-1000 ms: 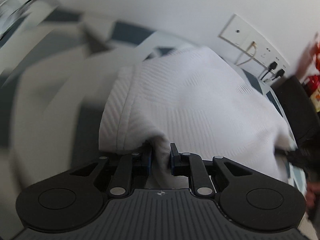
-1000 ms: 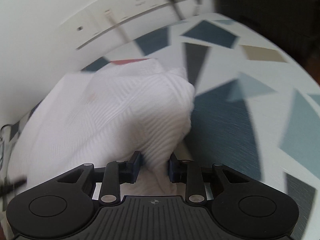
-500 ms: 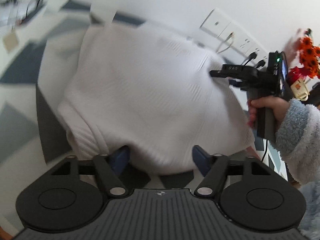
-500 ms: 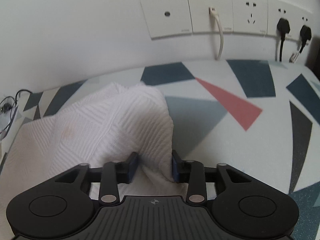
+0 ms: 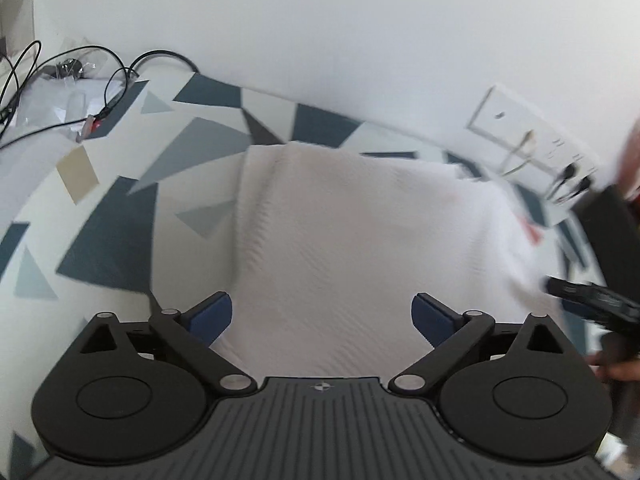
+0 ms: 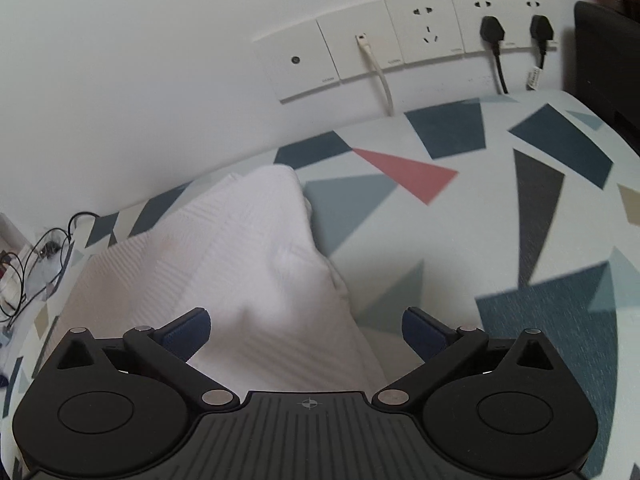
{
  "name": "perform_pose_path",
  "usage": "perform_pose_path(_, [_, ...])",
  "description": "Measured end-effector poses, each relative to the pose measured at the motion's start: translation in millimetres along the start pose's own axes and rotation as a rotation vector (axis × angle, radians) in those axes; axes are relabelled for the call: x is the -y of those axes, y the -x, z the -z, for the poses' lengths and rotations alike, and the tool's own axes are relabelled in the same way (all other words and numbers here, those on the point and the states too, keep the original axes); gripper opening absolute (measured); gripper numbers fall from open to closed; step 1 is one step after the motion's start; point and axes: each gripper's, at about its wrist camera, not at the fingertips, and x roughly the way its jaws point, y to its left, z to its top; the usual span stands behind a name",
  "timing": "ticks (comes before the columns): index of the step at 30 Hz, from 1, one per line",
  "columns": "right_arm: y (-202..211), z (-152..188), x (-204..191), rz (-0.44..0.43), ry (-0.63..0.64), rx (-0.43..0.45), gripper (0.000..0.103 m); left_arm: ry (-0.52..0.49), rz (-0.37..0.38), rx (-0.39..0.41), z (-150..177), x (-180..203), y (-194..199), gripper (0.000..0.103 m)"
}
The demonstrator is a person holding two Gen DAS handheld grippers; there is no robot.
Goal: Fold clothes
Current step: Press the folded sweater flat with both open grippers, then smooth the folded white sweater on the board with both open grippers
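Both grippers, left gripper (image 5: 322, 316) and right gripper (image 6: 306, 326), have just spread their jaws wide, gripping nothing, above the white garment (image 5: 360, 240) lying on the patterned table (image 6: 500, 220).

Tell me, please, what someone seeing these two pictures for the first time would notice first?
Most striking is the white textured garment, lying folded on the tablecloth with its blue, grey and pink triangles. Next come the left claw and the right claw, each just opened wide over the garment's near edge, gripping nothing. Behind, a row of wall sockets holds two black plugs.
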Motion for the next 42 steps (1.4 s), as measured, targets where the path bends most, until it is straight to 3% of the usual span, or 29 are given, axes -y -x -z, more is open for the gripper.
perform_pose_path(3, [-5,7,-1,0.011,-0.002,-0.022,0.102,-0.075,-0.042,-0.063,-1,-7,-33,0.098])
perform_pose_path(8, [-15,12,-12,0.007,0.014,-0.048,0.102,-0.040,-0.049,-0.144,-2,-20,-67,0.099])
perform_pose_path(10, [-19,14,-18,0.024,0.031,-0.056,0.102,-0.018,-0.021,-0.133,-4,-23,-71,0.103])
perform_pose_path(16, [-32,14,-29,0.079,0.032,-0.069,0.102,-0.158,-0.048,-0.161,-11,-14,-83,0.103])
perform_pose_path(20, [-40,12,-34,0.118,0.063,-0.069,0.102,-0.183,-0.043,-0.206,-18,-13,-88,0.103])
perform_pose_path(34, [-51,9,-40,0.148,0.160,-0.071,0.102,-0.238,-0.025,-0.163,-16,-11,-91,0.103])
perform_pose_path(42, [-44,21,-57,0.085,0.183,-0.115,0.102,-0.273,0.015,-0.154,-16,-14,-90,0.103])
